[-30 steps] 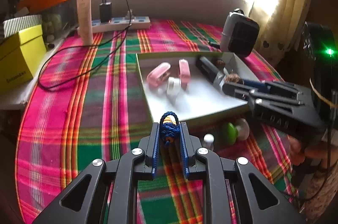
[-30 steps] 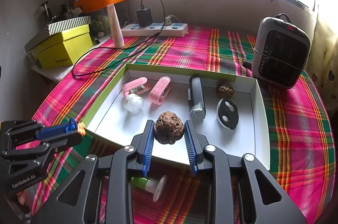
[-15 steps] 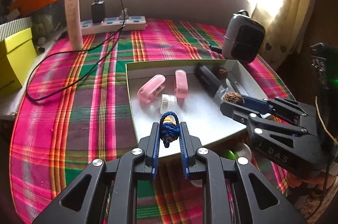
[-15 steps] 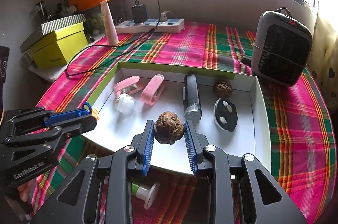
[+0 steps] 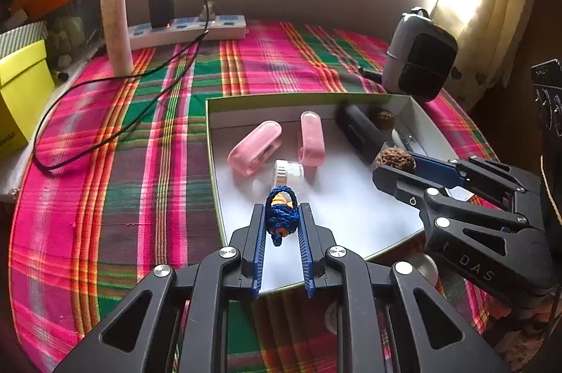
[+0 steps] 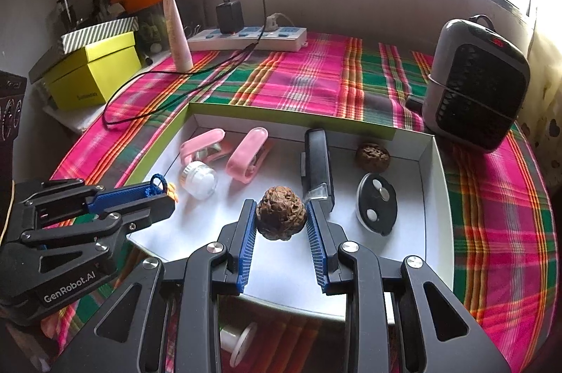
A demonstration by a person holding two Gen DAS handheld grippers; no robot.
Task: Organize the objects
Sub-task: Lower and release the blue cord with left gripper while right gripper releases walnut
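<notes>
Walnut [image 6: 280, 212] is pinched between the blue pads of my right gripper [image 6: 280, 218], hanging over the near half of the shallow white box [image 6: 433, 197]. My left gripper [image 5: 281, 225] is clamped narrow on a little blue cord knot with orange bits [image 5: 281, 214], and it's over the box's near-left part, just this side of the small white jar [image 5: 288, 171].

Inside the box, going by the right wrist view: two pink clips [image 6: 246, 153] up around 11 o'clock from the walnut, the jar lying on its side at about 10, a black rectangular gadget [image 6: 318, 162] at roughly 1 o'clock, a black oval thing with silver dots [image 6: 376, 202] at 3, and a second walnut [image 6: 372, 156] near the far right corner at about 2.

Box sits on a pink and green plaid cloth [image 6: 316, 77] covering the surface. Grey heater [image 6: 474, 84] stands past the box's far right corner, power strip [image 6: 246, 37] with a black charger along the far edge at 12, a pale tube [image 6: 177, 35] standing next to it, yellow box [image 6: 91, 74] off at 10. A green-and-white spool-looking thing [image 6: 239, 341] lies on the cloth under my right gripper, outside the box.
</notes>
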